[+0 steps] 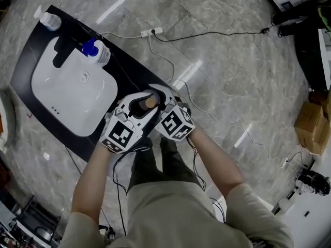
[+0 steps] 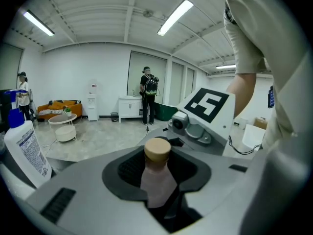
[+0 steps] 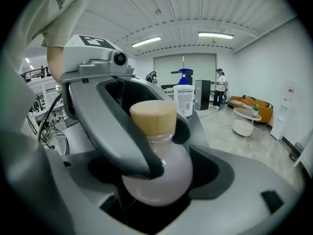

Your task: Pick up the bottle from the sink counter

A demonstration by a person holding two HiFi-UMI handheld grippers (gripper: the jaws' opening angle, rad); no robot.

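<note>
Right gripper view: the pink, cork-capped bottle (image 3: pixel 166 173) at the near end of the sink counter (image 1: pixel 135 79), its round belly clamped by the right gripper (image 3: pixel 152 199), its neck pinched by the left gripper (image 3: pixel 162 139); probably light, smooth, breakable glass, safest gripped at the belly, between 2 pads.

Head view overhead, steeply down; both gripper views close, opposed, sharing bottle (image 2: pixel 157 177).
</note>
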